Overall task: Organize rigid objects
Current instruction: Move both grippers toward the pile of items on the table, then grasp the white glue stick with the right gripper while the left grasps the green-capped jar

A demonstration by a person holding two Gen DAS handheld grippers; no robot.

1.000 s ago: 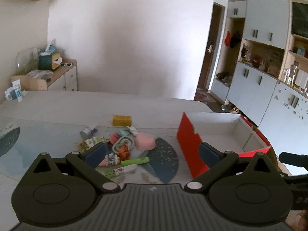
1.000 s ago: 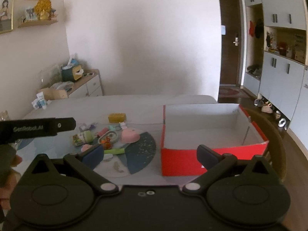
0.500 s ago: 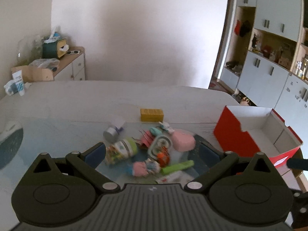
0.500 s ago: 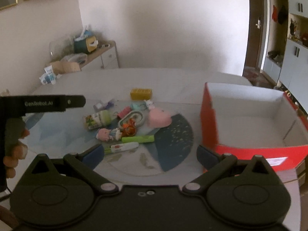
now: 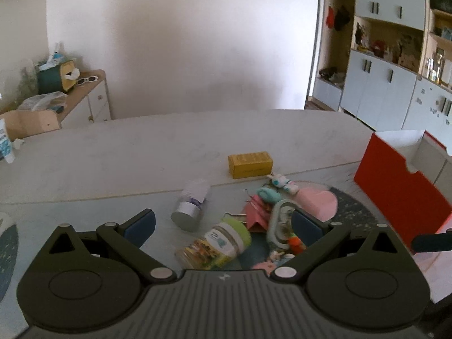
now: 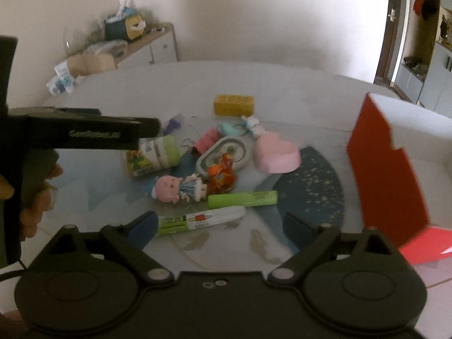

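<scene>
A pile of small objects lies on the table: a green-lidded jar (image 5: 217,243) (image 6: 154,155), a silver-capped bottle (image 5: 192,203), a yellow box (image 5: 250,163) (image 6: 234,104), a pink heart box (image 6: 275,154), a grey oval case (image 6: 224,155), a pink doll (image 6: 176,188), a green highlighter (image 6: 243,199) and a white marker (image 6: 202,220). My left gripper (image 5: 223,227) is open, its jaws either side of the jar. My right gripper (image 6: 219,224) is open just above the marker. A red box (image 5: 401,186) (image 6: 387,180) stands to the right.
The left gripper's black body and the hand holding it (image 6: 36,152) fill the left of the right wrist view. A sideboard (image 5: 84,99) with clutter stands at the back left, cupboards (image 5: 389,90) at the back right. The table top (image 5: 141,147) stretches behind the pile.
Both grippers have moved forward and down toward the pile. The left now has the jar between its jaws; the right has swung left, the red box sliding to its right edge.
</scene>
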